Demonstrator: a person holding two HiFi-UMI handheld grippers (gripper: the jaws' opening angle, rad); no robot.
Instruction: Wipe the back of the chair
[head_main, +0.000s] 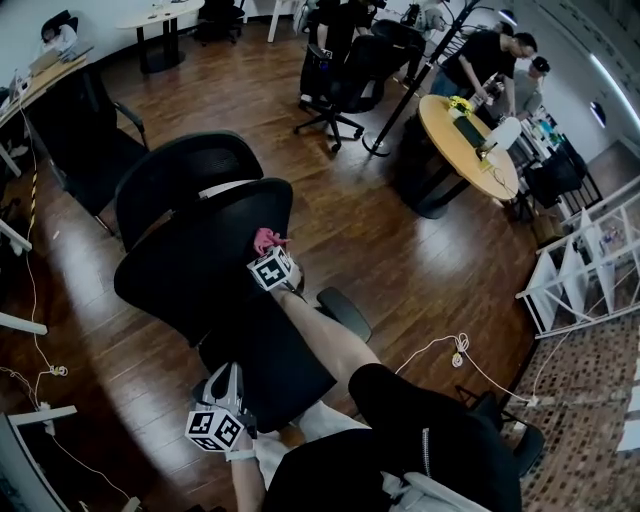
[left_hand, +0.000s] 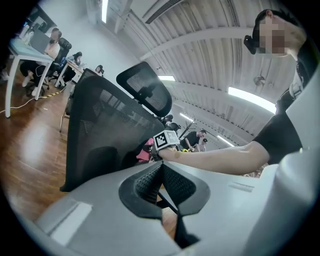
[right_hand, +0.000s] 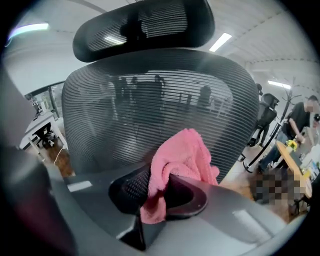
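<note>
A black mesh office chair stands in the middle of the floor, its backrest topped by a headrest. My right gripper is shut on a pink cloth, which it presses against the rear of the mesh backrest about halfway up. Low beside the chair's seat, my left gripper is shut with nothing in it and touches nothing.
A second black chair stands at the left by a desk. Further chairs and a coat stand are behind. People work at a round wooden table at the upper right. A white shelf and floor cables lie right.
</note>
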